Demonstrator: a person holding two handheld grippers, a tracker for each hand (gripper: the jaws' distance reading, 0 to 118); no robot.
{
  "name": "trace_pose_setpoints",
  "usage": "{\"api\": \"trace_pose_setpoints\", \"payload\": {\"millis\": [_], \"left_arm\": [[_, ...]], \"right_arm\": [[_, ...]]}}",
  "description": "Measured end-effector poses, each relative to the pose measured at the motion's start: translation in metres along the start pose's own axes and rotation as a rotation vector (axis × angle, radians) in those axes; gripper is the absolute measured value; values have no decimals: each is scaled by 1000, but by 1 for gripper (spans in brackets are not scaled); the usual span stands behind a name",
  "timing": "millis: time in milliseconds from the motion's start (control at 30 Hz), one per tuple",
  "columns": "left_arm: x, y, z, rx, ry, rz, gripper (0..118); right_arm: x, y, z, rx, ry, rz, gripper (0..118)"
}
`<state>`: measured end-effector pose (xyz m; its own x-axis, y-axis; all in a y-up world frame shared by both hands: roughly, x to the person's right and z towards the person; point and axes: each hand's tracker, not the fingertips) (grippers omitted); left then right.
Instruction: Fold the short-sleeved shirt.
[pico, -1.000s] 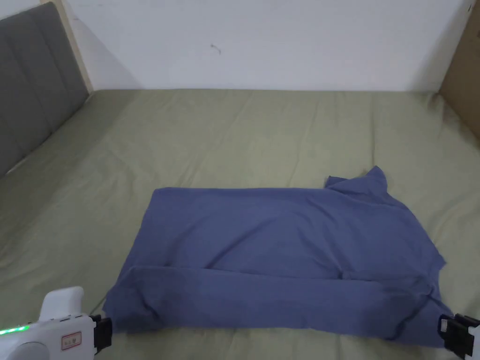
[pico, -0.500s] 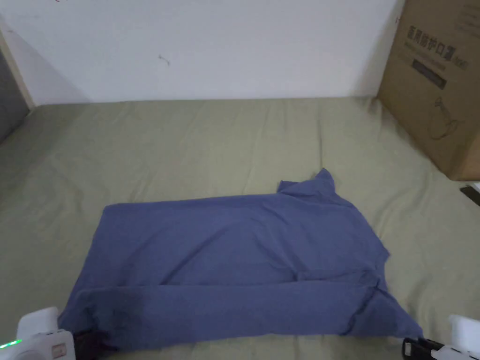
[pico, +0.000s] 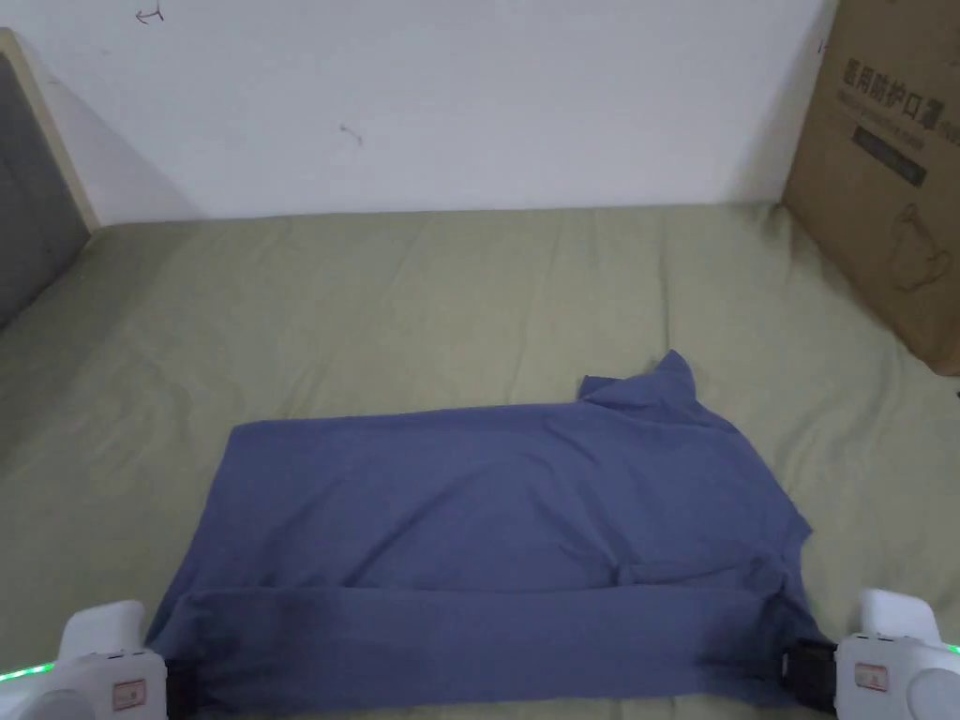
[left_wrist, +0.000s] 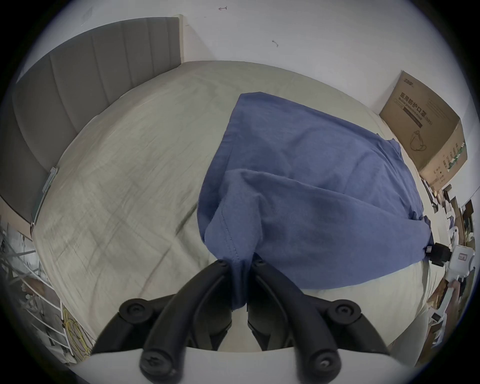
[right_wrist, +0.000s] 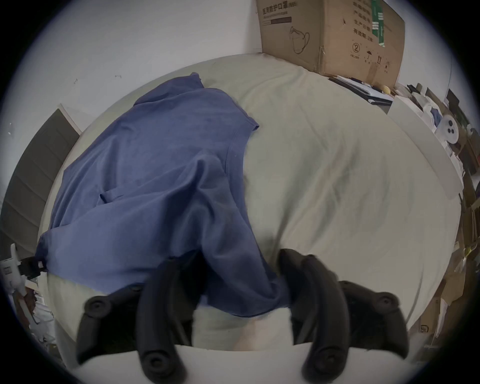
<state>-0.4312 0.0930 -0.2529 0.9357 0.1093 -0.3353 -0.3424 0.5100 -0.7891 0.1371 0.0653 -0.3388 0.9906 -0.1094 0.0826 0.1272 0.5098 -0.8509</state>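
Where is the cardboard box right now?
In the head view the cardboard box stands at the bed's far right corner against the wall, beyond the blue shirt.

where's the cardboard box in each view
Head view: cardboard box at the upper right edge, standing on the bed by the wall.
Left gripper view: at the right, beyond the blue shirt.
Right gripper view: top centre-right, against the wall.
Shared landmark: the shirt's far sleeve tip, nearest the box.
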Motion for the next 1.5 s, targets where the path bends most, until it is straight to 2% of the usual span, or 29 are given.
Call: {"api": "trace_pose_setpoints", "payload": {"millis": [33, 67, 100, 167, 233, 267, 400, 567, 667, 700, 733, 767, 800, 833, 900, 967, 1000, 1067, 1100, 1167, 1200, 1267, 1367, 1433, 1467, 1500], "left_arm": [[0, 0, 0, -10, -9, 2, 6], [-1, 0, 1, -14, -12, 1, 5], [-3, 2, 0, -10, -18, 2, 5], [-1, 2, 5, -7, -22, -23, 5], [-2, -1, 19, 1, -29, -37, 5], [-3, -2, 25, 6, -37, -42, 5], [-11, -8, 51, 29, -34, -49, 5], [-30, -44, 69, -10, -32, -68, 5], [-38, -64, 54, -57, -23, -88, 5], [-41, -68, 51, -58, -18, -77, 8], [-44, -70, 48, -54, 20, -50, 31], [-41, -68, 47, -66, 84, -40, 58], [-42, -67, 50, -45, 90, -28, 77], [-45, -65, 60, 8, 56, -11, 86], [-45, -54, 76, 68, 9, 29, 87], [-38, -38, 91, 109, -19, 57, 83], [-32, -30, 98, 158, -41, 41, 74], [-17, -13, 105, 212, -55, 7, 24], [-11, -7, 105, 219, -44, 4, 0], [7, 5, 108, 231, -59, 9, 0], [11, 13, 107, 231, -91, 14, 0], [21, 28, 100, 249, -130, 3, 0], [31, 57, 84, 250, -111, -9, 0], [36, 73, 67, 242, -92, -24, 0], [37, 79, 60, 235, -82, -29, 0], [38, 85, 52, 230, -74, -37, 0]], "right_arm": [[4, 1, 6, 11, 3, -12, 25], [9, 1, 11, 13, 28, -36, 17], [13, 1, 16, 15, 57, -68, 15], [14, 0, 26, 20, 69, -76, 11], [16, 0, 37, 29, 119, -98, 9], [14, 0, 45, 32, 107, -94, 9], [9, -6, 76, 58, 101, -13, 8], [14, -47, 96, -4, 66, 30, 8], [21, -76, 81, -66, 101, -10, 9], [21, -80, 77, -82, 85, -35, 24], [24, -84, 71, -107, 31, -60, 66], [28, -86, 73, -100, 57, -93, 97], [32, -86, 77, -71, 97, -128, 112], [37, -84, 88, -19, 153, -174, 115], [47, -71, 93, 11, 187, -215, 115], [48, -57, 104, 48, 189, -213, 110], [42, -49, 117, 57, 185, -198, 101], [34, -36, 127, 113, 163, -124, 47], [28, -30, 129, 137, 127, -98, 26], [17, -18, 130, 158, 121, -82, 13], [14, -11, 131, 177, 134, -105, 0], [7, 8, 126, 230, 171, -149, 0], [-1, 49, 99, 216, 178, -139, 0], [-9, 83, 71, 191, 170, -97, 0], [-13, 99, 58, 187, 150, -39, 4], [-19, 115, 43, 169, 134, 30, 30]]}}
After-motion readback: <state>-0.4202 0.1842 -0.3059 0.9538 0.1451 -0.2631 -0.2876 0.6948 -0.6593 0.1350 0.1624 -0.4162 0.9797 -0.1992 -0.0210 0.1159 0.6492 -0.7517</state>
